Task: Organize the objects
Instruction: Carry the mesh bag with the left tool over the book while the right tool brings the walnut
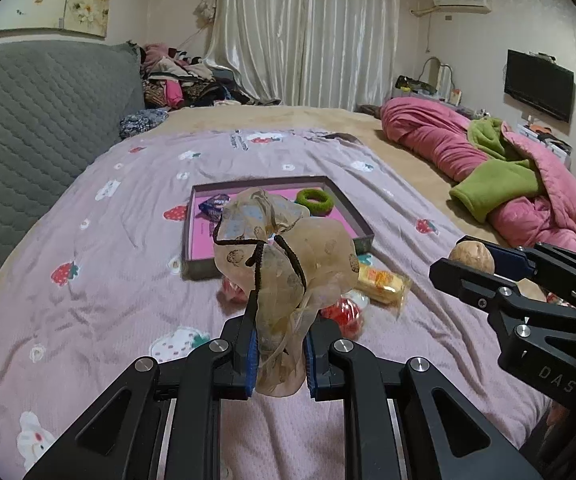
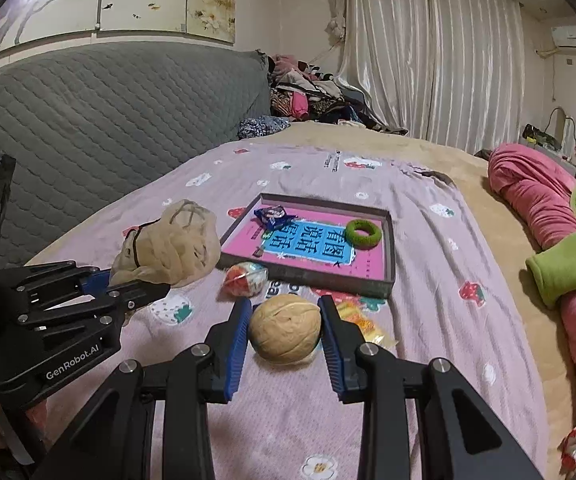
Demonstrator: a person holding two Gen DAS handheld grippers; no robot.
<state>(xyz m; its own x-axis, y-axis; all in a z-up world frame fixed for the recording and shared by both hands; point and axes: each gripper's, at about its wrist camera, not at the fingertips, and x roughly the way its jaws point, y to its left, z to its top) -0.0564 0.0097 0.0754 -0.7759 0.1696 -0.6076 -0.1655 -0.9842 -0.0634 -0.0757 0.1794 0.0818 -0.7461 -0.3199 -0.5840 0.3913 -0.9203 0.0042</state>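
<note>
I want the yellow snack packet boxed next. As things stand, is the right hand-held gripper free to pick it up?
Probably not yet. The right hand-held gripper is shut on a walnut, so its jaws are occupied. The yellow snack packet lies uncovered on the bedspread just beyond, near the box.

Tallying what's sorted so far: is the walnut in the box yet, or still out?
Out. The walnut is clamped between the right gripper's blue pads, above the bedspread, short of the box.

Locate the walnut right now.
The walnut sits clamped between the right tongs, held above the bedspread, just short of the tray.
</note>
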